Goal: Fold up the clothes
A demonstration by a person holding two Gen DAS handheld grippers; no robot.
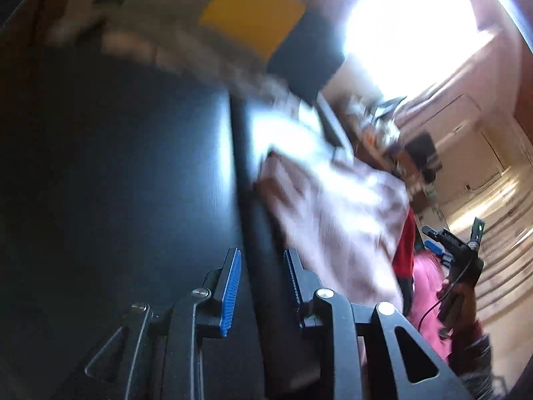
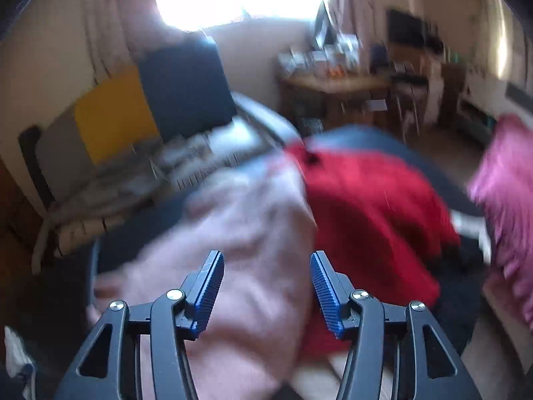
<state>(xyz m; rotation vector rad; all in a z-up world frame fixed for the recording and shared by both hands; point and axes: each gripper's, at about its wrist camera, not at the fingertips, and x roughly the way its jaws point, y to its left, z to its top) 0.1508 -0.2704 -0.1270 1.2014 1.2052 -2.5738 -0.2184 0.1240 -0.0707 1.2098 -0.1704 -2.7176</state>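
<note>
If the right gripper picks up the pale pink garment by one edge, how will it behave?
The pale pink garment lies crumpled in soft folds, so it will probably hang limp and sag. It looks like thin cloth, so likely light. It overlaps the red garment, which it may drag along.

In front of me a pale pink garment lies crumpled and loosely spread on the dark table. A red garment is heaped just beside it, touching its edge, with a small dark spot near its top. A brighter pink cloth hangs beyond the red one.
</note>
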